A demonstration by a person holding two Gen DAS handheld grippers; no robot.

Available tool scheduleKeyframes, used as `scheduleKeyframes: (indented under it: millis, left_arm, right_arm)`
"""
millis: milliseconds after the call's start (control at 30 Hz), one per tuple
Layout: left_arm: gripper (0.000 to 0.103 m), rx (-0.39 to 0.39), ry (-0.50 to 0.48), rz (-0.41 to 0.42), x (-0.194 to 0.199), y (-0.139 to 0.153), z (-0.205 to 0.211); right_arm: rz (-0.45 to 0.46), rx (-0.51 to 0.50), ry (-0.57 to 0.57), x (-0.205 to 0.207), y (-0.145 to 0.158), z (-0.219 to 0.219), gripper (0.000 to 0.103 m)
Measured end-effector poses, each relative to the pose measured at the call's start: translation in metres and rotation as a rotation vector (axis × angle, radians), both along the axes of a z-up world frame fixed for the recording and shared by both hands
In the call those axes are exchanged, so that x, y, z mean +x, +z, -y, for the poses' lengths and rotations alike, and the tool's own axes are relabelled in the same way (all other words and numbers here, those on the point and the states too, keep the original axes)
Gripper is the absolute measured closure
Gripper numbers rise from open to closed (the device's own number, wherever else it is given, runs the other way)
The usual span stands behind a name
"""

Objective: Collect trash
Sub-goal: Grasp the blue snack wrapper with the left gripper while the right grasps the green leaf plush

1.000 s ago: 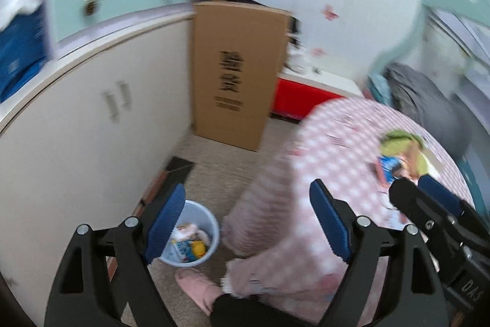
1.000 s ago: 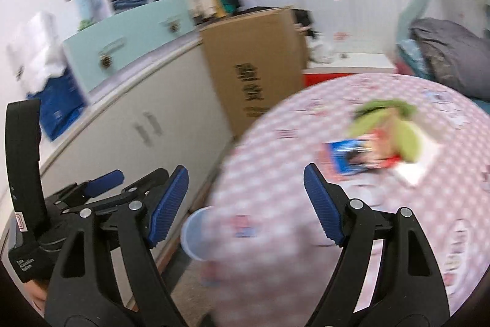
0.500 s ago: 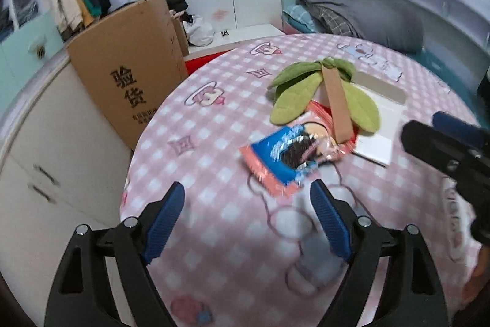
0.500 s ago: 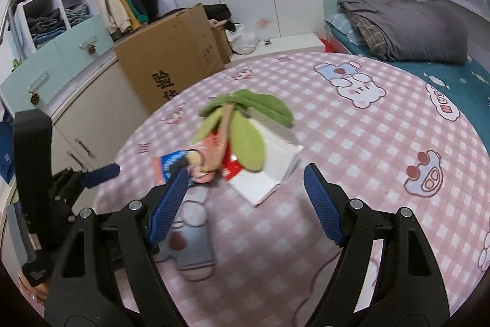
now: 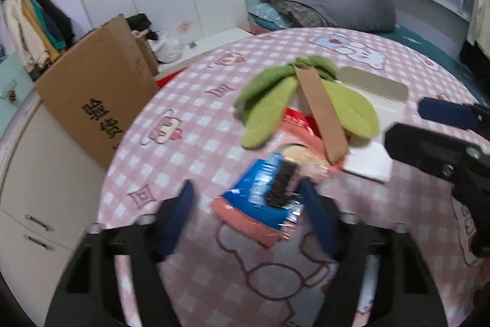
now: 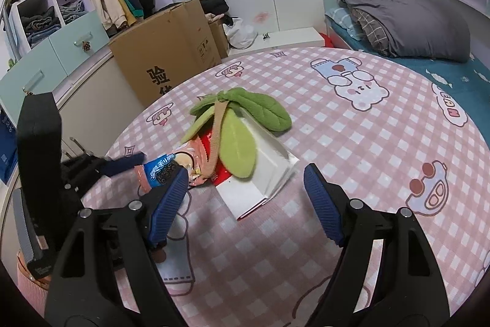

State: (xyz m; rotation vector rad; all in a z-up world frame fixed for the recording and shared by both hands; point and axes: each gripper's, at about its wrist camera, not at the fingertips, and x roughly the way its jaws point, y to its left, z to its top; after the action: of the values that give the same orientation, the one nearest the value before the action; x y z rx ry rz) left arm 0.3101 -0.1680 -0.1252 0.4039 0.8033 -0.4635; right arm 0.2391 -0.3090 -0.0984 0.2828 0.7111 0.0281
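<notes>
Two grippers hang over your round table with the pink checked cloth (image 6: 352, 124). Your left gripper (image 5: 248, 210) is blurred; its jaws have just been closing, with the blue and pink snack wrapper (image 5: 263, 198) lying between them at lower centre, but whether the blue pads (image 5: 176, 219) press on it you cannot tell. Your right gripper (image 6: 245, 201) stands spread and empty at the bottom of its frame, over the near corner of the white folded carton (image 6: 260, 173). A green leaf-shaped plush with a tan strap (image 6: 242, 124) covers part of that carton and a red wrapper (image 5: 297, 124) underneath. Left of the table stands a brown cardboard box (image 6: 165, 57), its print cut off.
</notes>
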Motion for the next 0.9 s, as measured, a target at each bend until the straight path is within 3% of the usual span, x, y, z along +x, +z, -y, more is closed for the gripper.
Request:
scheduleKeyframes:
  millis: [133,200,333,400,533,900]
  left_arm:
    - [0.069,-0.01,-0.01,0.009,-0.007,0.002,0.001]
    - [0.078,-0.062,0.003,-0.011,-0.009,0.007,-0.008]
    - [0.082,-0.148,0.038,-0.04,-0.013,0.013,-0.025]
    - [0.091,-0.186,0.049,-0.044,-0.014,0.016,-0.034]
    - [0.095,-0.262,0.094,-0.031,-0.016,0.025,-0.056]
    - [0.1,-0.374,0.278,0.019,0.007,0.037,-0.111]
  right_arm:
    - [0.009,-0.011,0.002,0.0,0.006,-0.003,0.026]
    - [0.019,-0.022,0.003,-0.001,0.011,-0.005,0.026]
    - [0.029,-0.035,0.002,0.002,0.023,-0.005,0.026]
    - [0.031,-0.047,0.005,0.005,0.027,-0.006,0.026]
    - [0.022,-0.076,0.012,0.022,0.033,-0.011,0.026]
    - [-0.095,-0.168,0.046,0.095,0.023,-0.023,0.027]
